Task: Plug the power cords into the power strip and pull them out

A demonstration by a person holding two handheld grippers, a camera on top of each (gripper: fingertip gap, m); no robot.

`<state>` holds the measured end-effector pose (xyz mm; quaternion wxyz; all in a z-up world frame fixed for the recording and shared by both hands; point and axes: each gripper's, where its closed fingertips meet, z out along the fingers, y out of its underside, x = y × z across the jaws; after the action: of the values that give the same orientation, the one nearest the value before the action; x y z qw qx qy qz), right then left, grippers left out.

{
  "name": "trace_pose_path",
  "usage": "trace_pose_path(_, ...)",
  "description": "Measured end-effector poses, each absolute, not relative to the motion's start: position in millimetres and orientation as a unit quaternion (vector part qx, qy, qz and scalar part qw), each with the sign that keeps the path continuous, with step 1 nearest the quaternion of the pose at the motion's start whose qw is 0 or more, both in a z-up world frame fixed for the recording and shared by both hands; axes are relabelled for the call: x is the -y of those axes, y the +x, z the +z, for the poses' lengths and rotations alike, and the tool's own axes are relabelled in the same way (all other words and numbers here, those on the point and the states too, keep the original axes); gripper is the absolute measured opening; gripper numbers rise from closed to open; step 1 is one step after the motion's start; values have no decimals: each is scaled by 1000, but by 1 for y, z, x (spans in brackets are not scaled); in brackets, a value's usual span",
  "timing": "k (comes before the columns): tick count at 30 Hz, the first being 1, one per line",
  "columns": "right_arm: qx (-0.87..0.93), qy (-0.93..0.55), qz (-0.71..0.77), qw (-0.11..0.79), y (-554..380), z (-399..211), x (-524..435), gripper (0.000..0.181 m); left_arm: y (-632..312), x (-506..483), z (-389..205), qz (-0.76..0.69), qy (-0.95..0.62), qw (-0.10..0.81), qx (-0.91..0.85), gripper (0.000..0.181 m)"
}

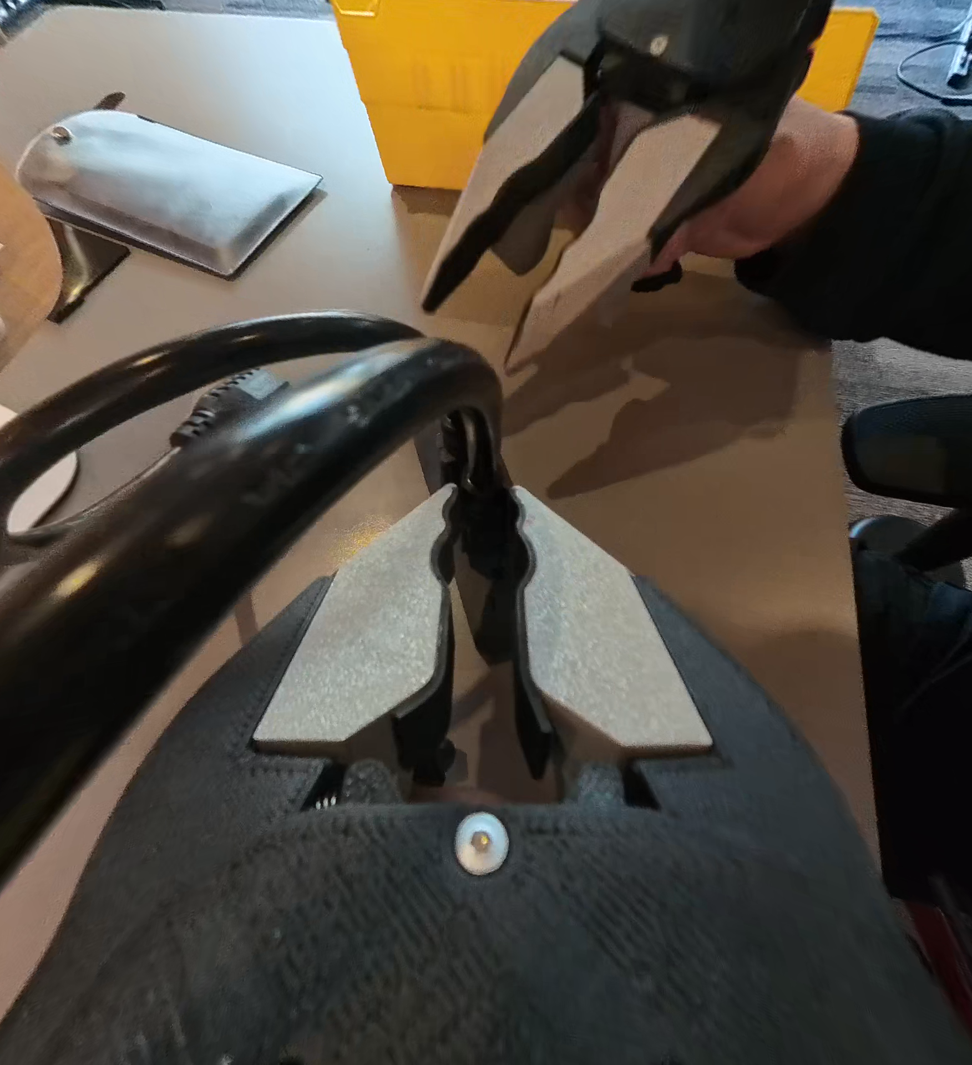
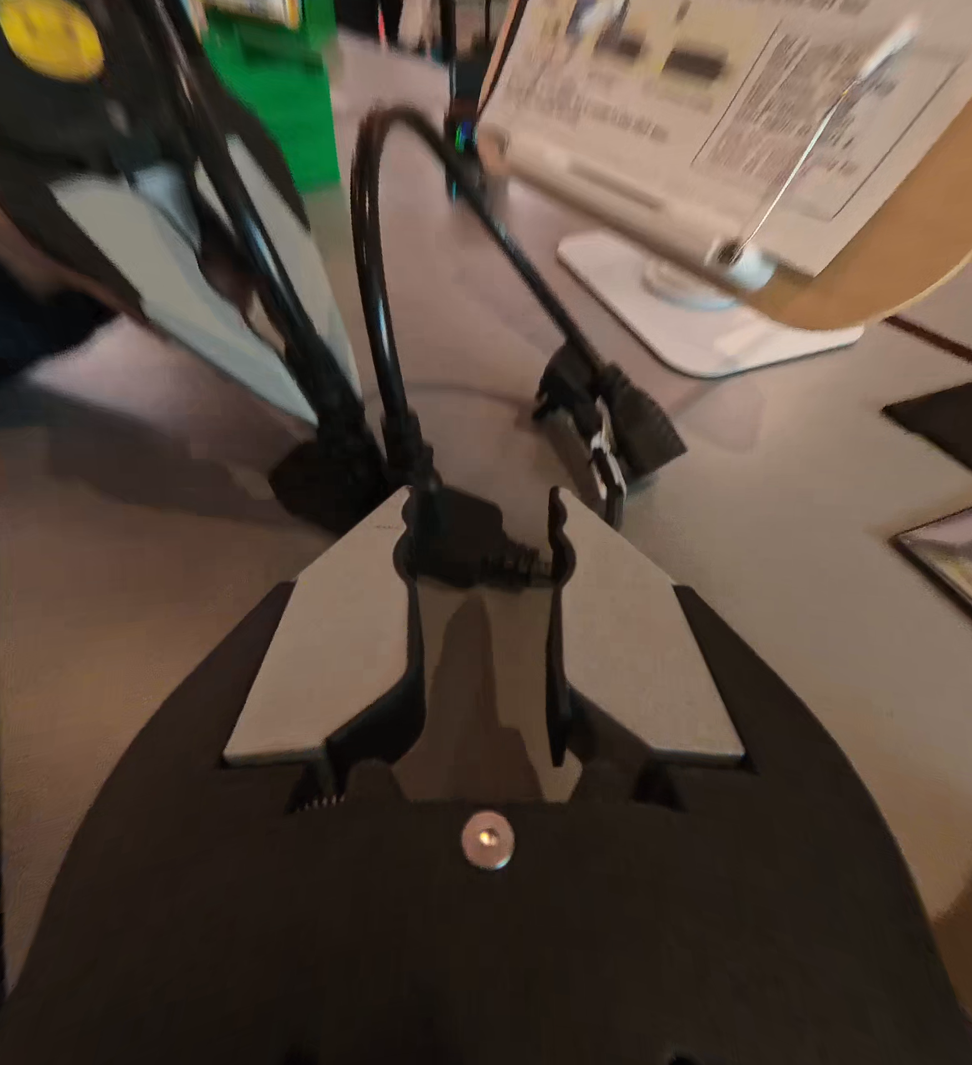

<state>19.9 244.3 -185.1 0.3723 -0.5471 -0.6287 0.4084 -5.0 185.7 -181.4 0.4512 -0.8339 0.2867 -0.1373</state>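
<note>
My left gripper (image 1: 483,507) is shut on a black plug (image 1: 481,553) above the brown table (image 1: 674,547). Its thick black cord (image 1: 299,403) arcs up and away to the left. My right gripper (image 2: 481,495) is open. In the left wrist view the right gripper (image 1: 541,276) hangs above the table, held by a hand, with nothing between its fingers. In the blurred right wrist view a black plug (image 2: 460,542) with its cord (image 2: 374,276) shows between the fingertips. Another plug (image 2: 599,420) lies on the table beyond. I cannot make out a power strip.
A silver metal stand (image 1: 166,190) sits at the far left and a yellow box (image 1: 432,86) at the table's back. A white stand base (image 2: 691,305) under a tan-edged board (image 2: 818,144) is at the right. A black chair (image 1: 933,449) stands beside the table. The gap from one gripper's tips to the other's is roughly 7 cm.
</note>
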Motion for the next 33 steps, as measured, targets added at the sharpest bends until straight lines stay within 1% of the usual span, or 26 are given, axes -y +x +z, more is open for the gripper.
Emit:
trace_pose_path(4, 711, -515, 320, 356, 12, -217, -244, 46, -7, -188, -181, -162, -840, 430, -289, 13)
trace_pose_path(7, 746, -489, 335, 303, 9, -226, -225, 38, -8, -188, -181, -156, -843, 421, -296, 14)
trace_pose_path(8, 753, -486, 333, 293, 9, -229, -220, 40, -8, -187, -181, -151, -843, 421, -300, 14)
trace_pose_path(10, 756, -477, 343, 289, 9, -229, -207, 30, -8, -185, -182, -141, -842, 421, -308, 12)
trace_pose_path(11, 757, -477, 341, 288, 10, -229, -201, 37, -8, -184, -182, -138, -841, 420, -312, 12)
trace_pose_path(13, 763, -472, 329, 294, 12, -230, -192, 41, -8, -177, -182, -140, -840, 412, -323, 12)
trace_pose_path(16, 755, -473, 352, 286, 13, -229, -176, 47, -12, -167, -182, -153, -840, 398, -336, 12)
trace_pose_path(17, 758, -466, 361, 279, 14, -228, -169, 47, -14, -164, -182, -159, -841, 392, -338, 13)
trace_pose_path(18, 765, -457, 365, 269, 16, -227, -162, 35, -17, -162, -182, -161, -842, 387, -340, 14)
trace_pose_path(20, 778, -456, 328, 283, 14, -227, -172, 37, -20, -161, -182, -166, -843, 385, -336, 14)
trace_pose_path(22, 768, -468, 307, 313, 8, -220, -193, 44, -20, -161, -182, -169, -844, 383, -334, 15)
trace_pose_path(24, 762, -485, 310, 297, 5, -222, -207, 56, -20, -161, -183, -166, -845, 382, -336, 15)
trace_pose_path(25, 767, -490, 308, 278, 6, -229, -210, 59, -20, -161, -183, -164, -845, 381, -337, 15)
trace_pose_path(28, 780, -491, 302, 244, 6, -249, -205, 54, -20, -161, -183, -161, -846, 378, -341, 15)
trace_pose_path(33, 768, -494, 311, 263, 11, -249, -180, 57, -18, -149, -182, -184, -843, 354, -362, 14)
